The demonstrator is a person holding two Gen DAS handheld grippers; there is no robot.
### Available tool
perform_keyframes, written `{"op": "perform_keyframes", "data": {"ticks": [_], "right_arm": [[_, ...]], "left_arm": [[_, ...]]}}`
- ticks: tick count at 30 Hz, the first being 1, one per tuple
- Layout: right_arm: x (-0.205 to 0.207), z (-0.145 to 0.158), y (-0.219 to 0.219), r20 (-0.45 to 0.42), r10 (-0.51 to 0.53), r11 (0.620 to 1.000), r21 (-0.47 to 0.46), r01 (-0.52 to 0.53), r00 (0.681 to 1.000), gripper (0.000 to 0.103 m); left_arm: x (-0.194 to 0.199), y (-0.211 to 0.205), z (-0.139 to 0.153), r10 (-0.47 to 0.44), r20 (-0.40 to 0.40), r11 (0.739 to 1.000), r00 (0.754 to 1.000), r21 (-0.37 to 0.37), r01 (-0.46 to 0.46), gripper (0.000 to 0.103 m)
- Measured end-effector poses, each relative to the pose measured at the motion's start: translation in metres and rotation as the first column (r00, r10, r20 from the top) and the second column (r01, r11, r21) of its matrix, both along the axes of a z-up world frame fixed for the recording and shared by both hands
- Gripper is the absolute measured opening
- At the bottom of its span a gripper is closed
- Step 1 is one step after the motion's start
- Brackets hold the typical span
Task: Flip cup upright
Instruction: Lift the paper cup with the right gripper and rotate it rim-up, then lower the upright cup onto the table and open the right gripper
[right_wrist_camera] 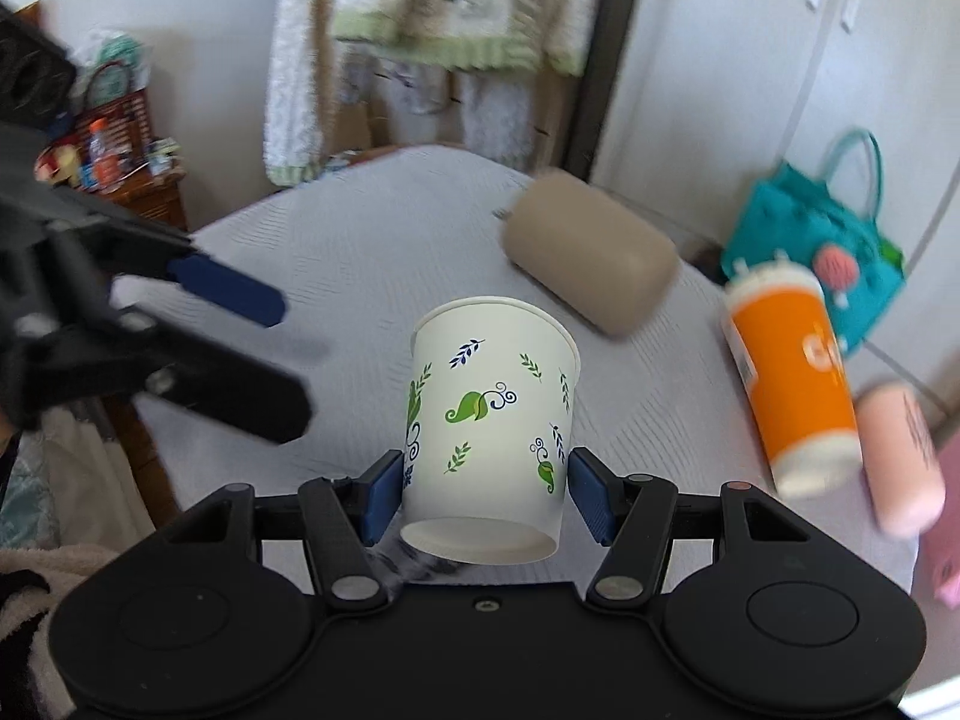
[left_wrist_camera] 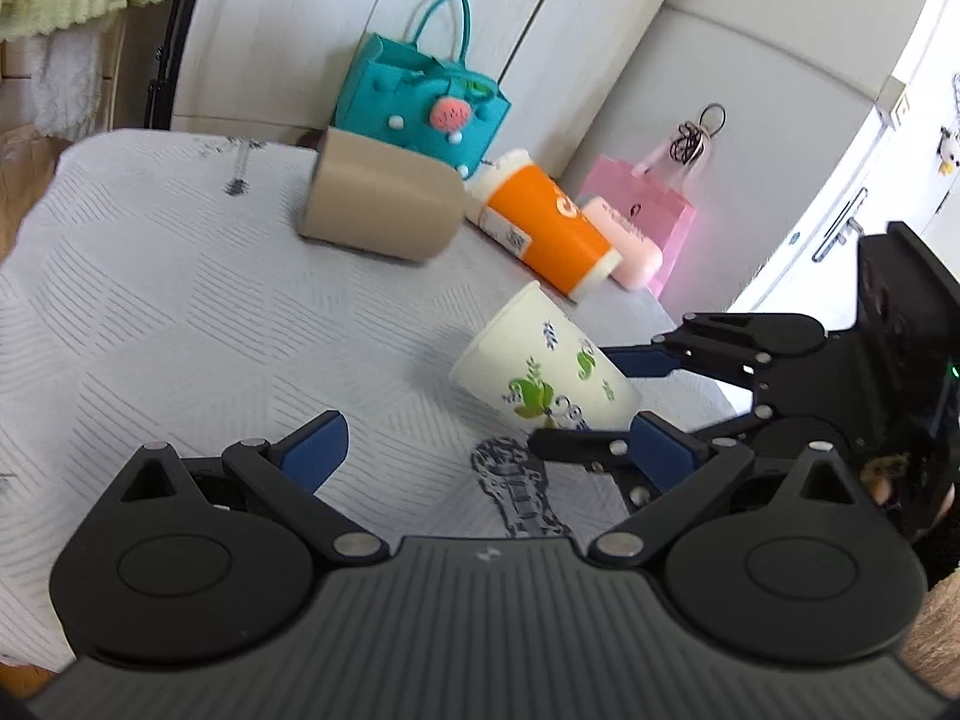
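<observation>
The left gripper (left_wrist_camera: 480, 450) hangs spread wide over the grey cloth (left_wrist_camera: 180, 300), holding nothing. At its 2 o'clock, the paper cup (right_wrist_camera: 492, 414) sits tilted between the right gripper's (right_wrist_camera: 486, 495) blue pads (right_wrist_camera: 381, 495), pinched near its base, rim pointing to 12 o'clock

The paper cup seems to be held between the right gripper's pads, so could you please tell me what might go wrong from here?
1. The right gripper pinches the paper cup near its narrow base; thin paper may crush or slip while it turns.
2. The cup is tilted above the tablecloth; released too early, it could topple back over.
3. The beige cup and orange cup lie nearby; a wide swing might knock them.
</observation>
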State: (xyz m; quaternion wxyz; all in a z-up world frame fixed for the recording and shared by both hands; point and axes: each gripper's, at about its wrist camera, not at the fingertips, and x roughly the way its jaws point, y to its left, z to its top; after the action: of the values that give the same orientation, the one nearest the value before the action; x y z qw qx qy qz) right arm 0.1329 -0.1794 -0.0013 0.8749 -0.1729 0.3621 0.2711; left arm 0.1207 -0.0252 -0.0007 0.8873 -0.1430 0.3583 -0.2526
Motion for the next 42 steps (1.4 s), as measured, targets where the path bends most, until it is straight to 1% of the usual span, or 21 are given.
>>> {"op": "perform_keyframes", "data": {"ticks": [3, 6, 12, 13, 15, 16, 20, 22, 24, 26, 27, 28, 29, 30, 31, 33, 35, 36, 37, 42], "right_arm": [[0.004, -0.008, -0.011, -0.025, -0.01, 0.999, 0.035, 0.011, 1.0, 0.064], [0.007, -0.014, -0.014, -0.04, 0.003, 0.998, 0.055, -0.001, 0.999, 0.064], [0.007, -0.018, -0.022, -0.047, 0.008, 0.996, 0.087, -0.004, 0.999, 0.064], [0.007, -0.018, -0.023, -0.051, 0.01, 0.996, 0.093, -0.006, 0.999, 0.066], [0.007, -0.019, -0.025, -0.065, 0.026, 0.995, 0.095, -0.02, 0.998, 0.076], [0.006, -0.02, -0.026, -0.072, 0.041, 0.995, 0.095, -0.034, 0.997, 0.083], [0.001, -0.016, -0.031, -0.065, 0.077, 0.992, 0.101, -0.07, 0.995, 0.084], [0.003, -0.014, -0.034, -0.068, 0.08, 0.991, 0.113, -0.072, 0.994, 0.084], [0.005, -0.012, -0.035, -0.069, 0.075, 0.991, 0.119, -0.066, 0.995, 0.084], [0.009, -0.012, -0.037, -0.074, 0.075, 0.99, 0.124, -0.066, 0.994, 0.084], [0.01, -0.012, -0.038, -0.075, 0.081, 0.99, 0.124, -0.071, 0.994, 0.083], [0.011, -0.013, -0.038, -0.07, 0.085, 0.991, 0.113, -0.077, 0.994, 0.077], [0.011, -0.014, -0.038, -0.06, 0.084, 0.992, 0.099, -0.078, 0.995, 0.07], [0.011, -0.015, -0.039, -0.056, 0.094, 0.99, 0.107, -0.088, 0.994, 0.07], [0.01, -0.015, -0.039, -0.055, 0.1, 0.989, 0.115, -0.093, 0.993, 0.066], [0.01, -0.015, -0.039, -0.052, 0.095, 0.989, 0.12, -0.089, 0.994, 0.065], [0.009, -0.014, -0.039, -0.039, 0.087, 0.99, 0.117, -0.082, 0.995, 0.065], [0.01, -0.014, -0.04, -0.039, 0.082, 0.989, 0.124, -0.076, 0.996, 0.065], [0.01, -0.014, -0.041, -0.043, 0.075, 0.988, 0.137, -0.068, 0.996, 0.065], [0.008, -0.013, -0.044, -0.028, 0.057, 0.981, 0.187, -0.051, 0.998, 0.065]], "left_arm": [[0.001, -0.01, -0.004, -0.002, -0.012, 1.0, 1.0, 0.004, 0.002, 0.101], [0.005, -0.018, -0.005, 0.007, -0.014, 1.0, 1.0, 0.011, -0.007, 0.101], [0.021, -0.032, -0.01, 0.021, -0.029, 1.0, 0.999, -0.002, -0.021, 0.101], [0.024, -0.034, -0.011, 0.021, -0.033, 1.0, 0.999, -0.008, -0.022, 0.101], [0.027, -0.037, -0.014, 0.022, -0.044, 0.999, 0.999, -0.023, -0.023, 0.1], [0.029, -0.039, -0.016, 0.022, -0.051, 0.999, 0.998, -0.028, -0.023, 0.099], [0.038, -0.046, -0.021, 0.02, -0.085, 0.999, 0.996, -0.044, -0.024, 0.091], [0.042, -0.048, -0.024, 0.022, -0.098, 0.997, 0.995, -0.066, -0.029, 0.087], [0.047, -0.049, -0.028, 0.028, -0.118, 0.995, 0.993, -0.093, -0.039, 0.085], [0.051, -0.049, -0.032, 0.037, -0.134, 0.993, 0.99, -0.11, -0.052, 0.084], [0.052, -0.049, -0.034, 0.049, -0.136, 0.993, 0.989, -0.104, -0.064, 0.084], [0.052, -0.05, -0.036, 0.065, -0.133, 0.994, 0.989, -0.084, -0.076, 0.085], [0.052, -0.05, -0.038, 0.075, -0.127, 0.993, 0.989, -0.083, -0.086, 0.085], [0.052, -0.048, -0.039, 0.069, -0.132, 0.992, 0.989, -0.099, -0.082, 0.084], [0.054, -0.048, -0.04, 0.062, -0.141, 0.991, 0.988, -0.11, -0.078, 0.084], [0.056, -0.047, -0.041, 0.055, -0.139, 0.99, 0.989, -0.122, -0.072, 0.083], [0.057, -0.047, -0.043, 0.031, -0.139, 0.986, 0.99, -0.156, -0.053, 0.075], [0.057, -0.046, -0.044, 0.012, -0.144, 0.983, 0.989, -0.179, -0.038, 0.066], [0.057, -0.045, -0.044, -0.003, -0.148, 0.98, 0.989, -0.199, -0.027, 0.062], [0.052, -0.047, -0.041, -0.006, -0.097, 0.984, 0.995, -0.175, -0.011, 0.062]]}}
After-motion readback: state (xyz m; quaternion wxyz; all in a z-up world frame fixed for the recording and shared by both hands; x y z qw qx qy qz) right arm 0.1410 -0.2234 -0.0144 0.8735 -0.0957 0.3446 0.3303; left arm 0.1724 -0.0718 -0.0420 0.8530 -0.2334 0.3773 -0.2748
